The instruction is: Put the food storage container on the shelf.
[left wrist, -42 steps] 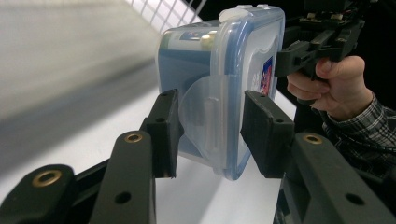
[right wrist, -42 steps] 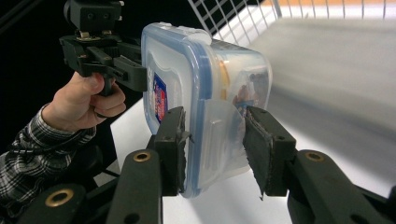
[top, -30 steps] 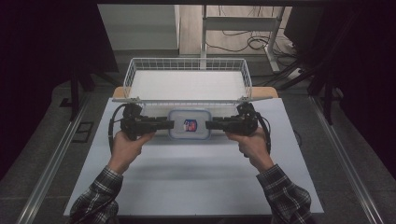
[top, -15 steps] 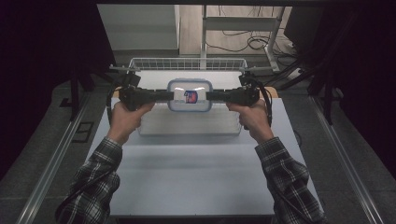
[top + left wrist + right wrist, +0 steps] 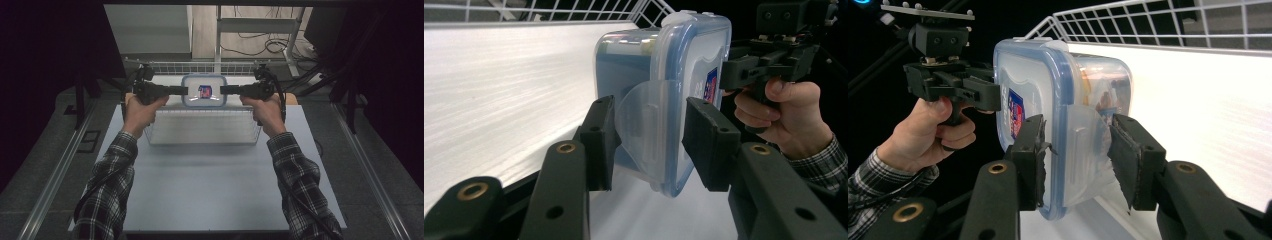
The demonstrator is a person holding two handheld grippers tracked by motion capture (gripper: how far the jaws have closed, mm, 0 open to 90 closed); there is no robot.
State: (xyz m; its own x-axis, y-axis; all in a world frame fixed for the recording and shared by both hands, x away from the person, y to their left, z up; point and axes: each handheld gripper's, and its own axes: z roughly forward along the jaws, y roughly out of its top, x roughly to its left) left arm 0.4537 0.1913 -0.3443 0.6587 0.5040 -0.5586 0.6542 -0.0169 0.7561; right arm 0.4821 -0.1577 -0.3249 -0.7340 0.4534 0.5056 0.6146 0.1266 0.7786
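Above the far half of the table (image 5: 210, 195), I hold a clear food box (image 5: 204, 91) in the air over my white wire basket (image 5: 202, 131), whose front wall shows below the box and whose floor is hard to read behind the mesh. My left gripper (image 5: 186, 90) clamps the box's left end and my right gripper (image 5: 222, 90) its right end, each pair of jaws pressed across lid and wall at a latch flap. The blue-rimmed lid (image 5: 1030, 80) is shut and carries a red and blue sticker (image 5: 1016, 113). Something orange sits inside the box, too blurred through the plastic to name.
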